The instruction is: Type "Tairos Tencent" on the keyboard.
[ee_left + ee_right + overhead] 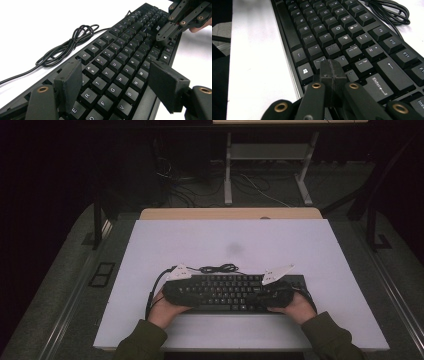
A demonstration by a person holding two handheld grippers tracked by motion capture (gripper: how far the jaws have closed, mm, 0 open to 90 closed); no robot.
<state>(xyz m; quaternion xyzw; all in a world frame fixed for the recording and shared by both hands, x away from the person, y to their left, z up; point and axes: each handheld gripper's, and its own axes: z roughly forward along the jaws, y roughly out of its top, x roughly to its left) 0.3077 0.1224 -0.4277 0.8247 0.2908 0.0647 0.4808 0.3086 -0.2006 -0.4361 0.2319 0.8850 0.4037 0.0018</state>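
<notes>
I see black plastic keyboard [235, 292] near front edge of white table [150, 250]. Left gripper [115, 82] wide, straddling keys. Right gripper [332, 72] closed, empty, tip over keys. Coiled black cable [220, 268] behind keyboard.

We see lots of bare table [230, 237] behind the keyboard [227, 291]. Only the looped cable [219, 268] lies there, just behind the keyboard.

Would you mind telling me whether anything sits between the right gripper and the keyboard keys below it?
Nothing visible does. The right gripper, jaws shut together, hangs right over the keyboard near its lower right keys, and the coiled cable lies off beyond the far edge.
</notes>
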